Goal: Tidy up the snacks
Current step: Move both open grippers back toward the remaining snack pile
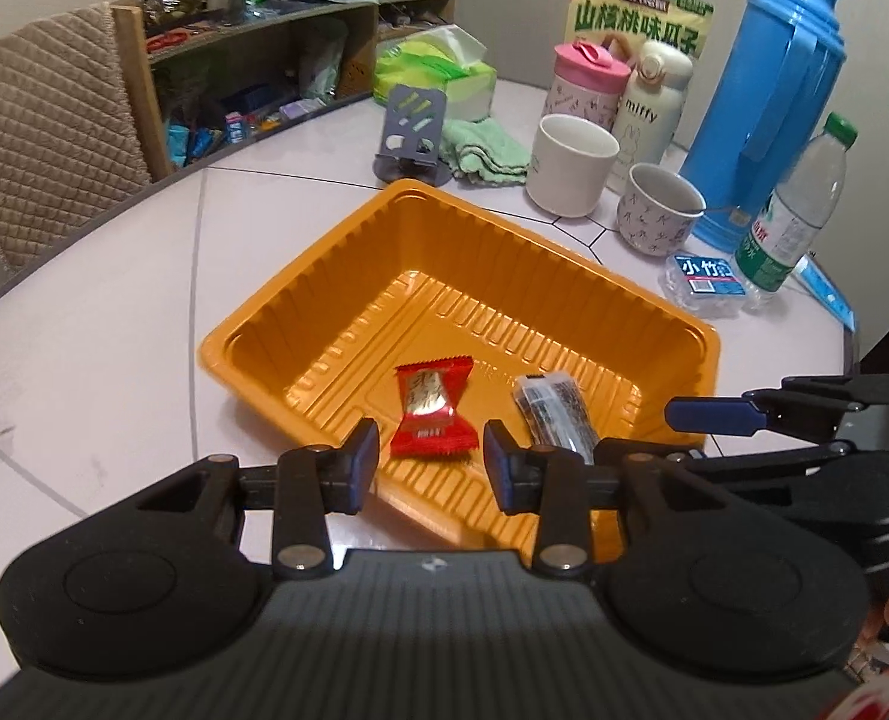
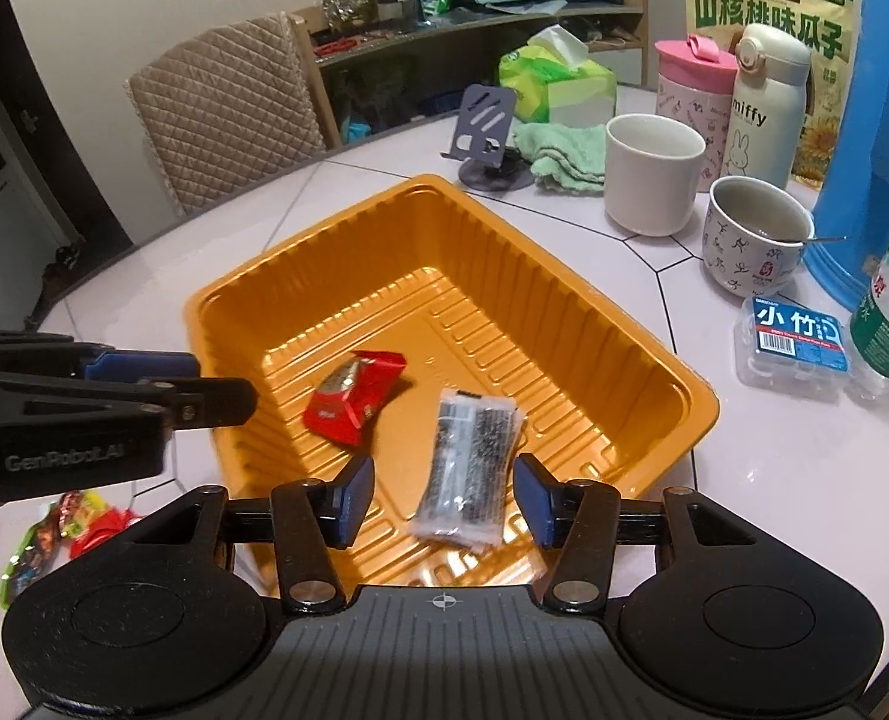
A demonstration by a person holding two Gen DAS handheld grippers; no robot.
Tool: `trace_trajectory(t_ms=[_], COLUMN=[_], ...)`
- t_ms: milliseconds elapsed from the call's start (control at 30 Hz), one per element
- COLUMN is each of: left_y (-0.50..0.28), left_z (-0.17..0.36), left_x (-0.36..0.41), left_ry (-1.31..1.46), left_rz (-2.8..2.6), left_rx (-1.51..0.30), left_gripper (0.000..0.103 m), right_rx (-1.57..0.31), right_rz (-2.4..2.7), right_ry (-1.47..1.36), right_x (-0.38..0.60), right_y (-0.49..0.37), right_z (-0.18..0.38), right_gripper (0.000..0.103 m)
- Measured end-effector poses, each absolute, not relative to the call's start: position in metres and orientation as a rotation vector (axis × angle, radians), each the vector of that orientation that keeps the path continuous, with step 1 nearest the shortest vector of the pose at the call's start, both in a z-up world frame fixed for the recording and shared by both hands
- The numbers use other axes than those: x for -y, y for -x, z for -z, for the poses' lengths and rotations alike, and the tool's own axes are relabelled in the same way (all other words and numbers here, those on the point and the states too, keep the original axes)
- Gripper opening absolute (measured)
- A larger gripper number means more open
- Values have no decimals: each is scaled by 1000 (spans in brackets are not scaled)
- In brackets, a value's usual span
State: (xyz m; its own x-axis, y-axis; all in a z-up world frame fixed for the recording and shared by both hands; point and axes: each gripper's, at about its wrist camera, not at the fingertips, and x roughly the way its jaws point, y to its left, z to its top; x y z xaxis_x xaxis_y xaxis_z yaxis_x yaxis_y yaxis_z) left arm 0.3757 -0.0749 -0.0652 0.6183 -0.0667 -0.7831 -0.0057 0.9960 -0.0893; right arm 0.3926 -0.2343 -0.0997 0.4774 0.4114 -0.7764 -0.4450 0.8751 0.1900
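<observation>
An orange plastic tray [image 1: 300,294] [image 2: 300,252] sits on the white table. In it lie a red wrapped candy [image 1: 434,414] [image 2: 351,396] and a clear packet of dark snack [image 1: 555,414] [image 2: 471,468]. My left gripper [image 1: 431,461] is open and empty, above the tray's near edge, the red candy between its fingers. My right gripper [image 2: 443,498] is open and empty, just above the dark packet. The right gripper shows at the right of the left wrist view [image 1: 762,414], and the left gripper at the left of the right wrist view [image 2: 144,384].
Several loose wrapped snacks [image 2: 54,531] lie on the table left of the tray. Behind the tray stand a phone stand [image 1: 411,138], green cloth [image 1: 483,153], two mugs [image 1: 570,165], flasks, a blue thermos [image 1: 768,108], a water bottle [image 1: 798,210] and a small clear box [image 1: 705,282].
</observation>
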Motion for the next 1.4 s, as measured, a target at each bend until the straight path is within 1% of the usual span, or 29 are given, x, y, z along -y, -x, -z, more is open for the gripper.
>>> trace_trajectory(t_ms=[400,733,1100,1400], left_y=[-285,-204,-133,-103], left_z=[38,35,40,52], left_x=[51,21,-25,-57], left_ry=[149,165,192,229], left_rz=[-33,-59,-139,-178], left_rx=[-867,-872,-891,-911], left_gripper=[34,34,34,34], right_rx=[-905,-912,-985,-1021], right_rz=[-590,-603,-630,-660], right_ry=[28,2,15,49], right_x=[231,220,185,150], right_y=[-334,-276,-222,-193], right_z=[73,63,79,97], right_gripper=[52,52,52,52])
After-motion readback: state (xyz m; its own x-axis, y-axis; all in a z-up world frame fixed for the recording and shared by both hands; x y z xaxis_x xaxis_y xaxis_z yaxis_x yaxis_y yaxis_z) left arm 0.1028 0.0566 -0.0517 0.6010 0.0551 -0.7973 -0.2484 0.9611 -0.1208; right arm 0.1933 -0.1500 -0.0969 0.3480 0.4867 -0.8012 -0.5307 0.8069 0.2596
